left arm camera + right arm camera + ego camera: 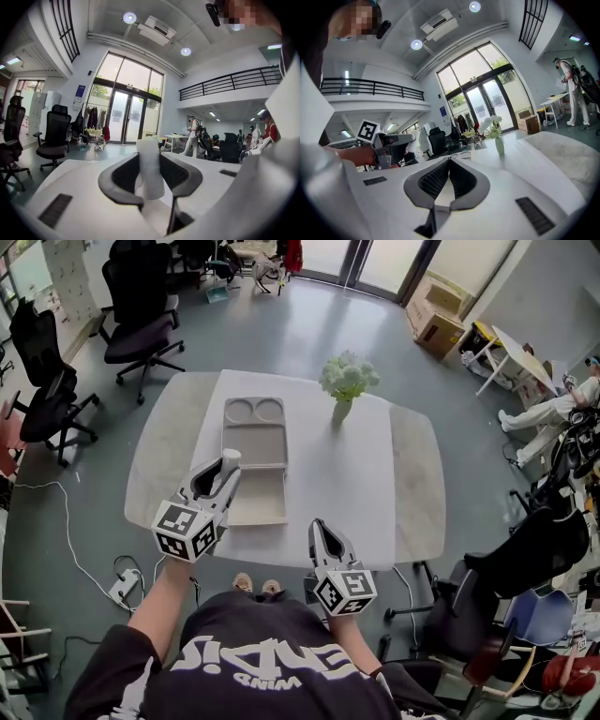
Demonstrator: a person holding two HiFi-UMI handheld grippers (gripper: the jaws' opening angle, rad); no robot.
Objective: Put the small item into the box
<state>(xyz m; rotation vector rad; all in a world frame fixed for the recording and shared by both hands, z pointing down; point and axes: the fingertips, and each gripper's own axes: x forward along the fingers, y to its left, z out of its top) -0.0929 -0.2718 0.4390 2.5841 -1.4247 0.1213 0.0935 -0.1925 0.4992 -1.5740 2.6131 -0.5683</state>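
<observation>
My left gripper (228, 465) is shut on a small white item (230, 458), held upright between the jaws above the left side of the open beige box (255, 507). In the left gripper view the small white item (150, 166) stands as a pale column clamped between the dark pads. The box's lid (255, 427), with two round hollows at its far end, lies open toward the far side. My right gripper (317, 530) is shut and empty near the table's front edge, to the right of the box; its jaws (449, 165) meet tip to tip.
A vase of pale flowers (346, 383) stands on the white table (375, 474) to the right of the lid. Office chairs (141, 315) are off the far left, another chair (525, 559) at the right. Cardboard boxes (437, 320) sit on the floor far right.
</observation>
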